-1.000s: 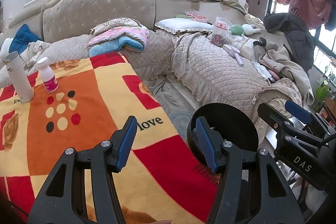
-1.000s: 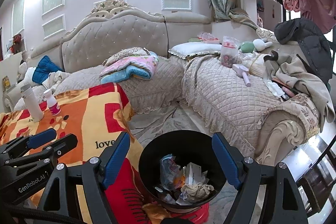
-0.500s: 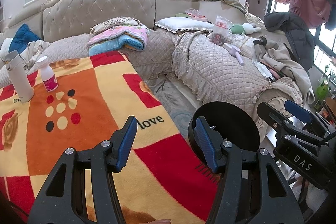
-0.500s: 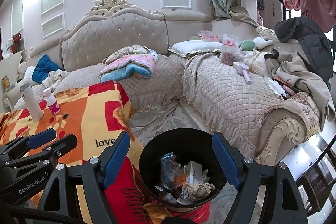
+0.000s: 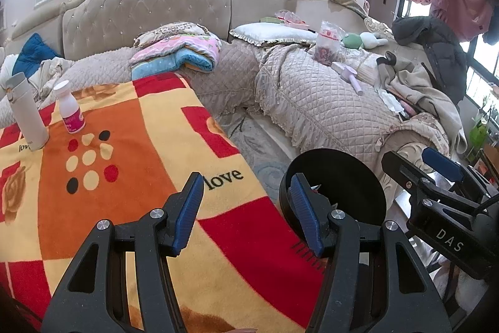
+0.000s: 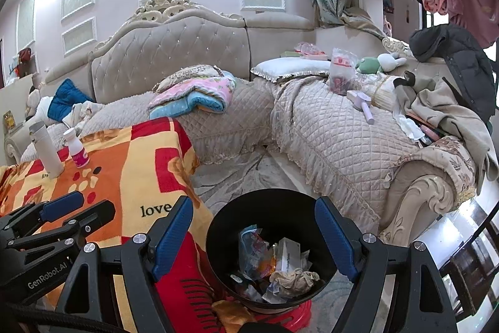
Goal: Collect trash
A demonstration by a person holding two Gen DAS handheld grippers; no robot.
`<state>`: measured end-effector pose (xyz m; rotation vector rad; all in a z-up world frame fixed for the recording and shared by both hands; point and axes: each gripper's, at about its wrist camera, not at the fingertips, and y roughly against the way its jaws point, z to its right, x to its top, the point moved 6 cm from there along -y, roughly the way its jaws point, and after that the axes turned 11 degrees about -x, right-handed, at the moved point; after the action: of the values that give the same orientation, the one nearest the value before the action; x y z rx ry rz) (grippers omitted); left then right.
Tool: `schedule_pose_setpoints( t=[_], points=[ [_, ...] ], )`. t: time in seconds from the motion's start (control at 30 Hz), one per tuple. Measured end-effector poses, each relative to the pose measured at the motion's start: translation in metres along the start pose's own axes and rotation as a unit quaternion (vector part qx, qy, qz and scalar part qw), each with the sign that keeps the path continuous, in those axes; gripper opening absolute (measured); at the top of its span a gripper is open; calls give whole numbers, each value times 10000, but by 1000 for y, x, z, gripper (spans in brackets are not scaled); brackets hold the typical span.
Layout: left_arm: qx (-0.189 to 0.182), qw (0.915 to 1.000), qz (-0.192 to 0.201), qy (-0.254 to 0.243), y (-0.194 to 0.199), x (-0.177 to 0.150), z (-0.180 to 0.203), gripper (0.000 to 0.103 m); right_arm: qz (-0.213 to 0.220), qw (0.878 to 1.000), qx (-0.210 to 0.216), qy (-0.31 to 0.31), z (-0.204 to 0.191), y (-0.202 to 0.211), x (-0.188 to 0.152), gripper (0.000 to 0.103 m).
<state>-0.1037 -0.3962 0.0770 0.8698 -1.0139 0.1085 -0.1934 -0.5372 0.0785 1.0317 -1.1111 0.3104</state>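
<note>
**Bin sitting beside the blanket, sofa lying behind**

The bin [image 6: 271, 242] is standing right of the blanket [image 5: 131, 152], with trash [image 6: 274, 267] lying inside. A flask [image 5: 26, 111] and a bottle [image 5: 71, 111] are standing side by side on the blanket's far left. The sofa [image 6: 327, 133] is stretching behind.

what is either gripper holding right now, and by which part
Nothing. The left gripper is open over the blanket, and the right gripper is open above the black bin of trash.
</note>
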Motion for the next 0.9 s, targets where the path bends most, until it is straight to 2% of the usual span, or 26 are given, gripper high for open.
schedule_pose_setpoints(
  t=[0.9],
  points=[
    [-27,10000,-86,21,-10,-9,2,57,-144,9999,-20,37,4,-10,-6,79]
  ],
)
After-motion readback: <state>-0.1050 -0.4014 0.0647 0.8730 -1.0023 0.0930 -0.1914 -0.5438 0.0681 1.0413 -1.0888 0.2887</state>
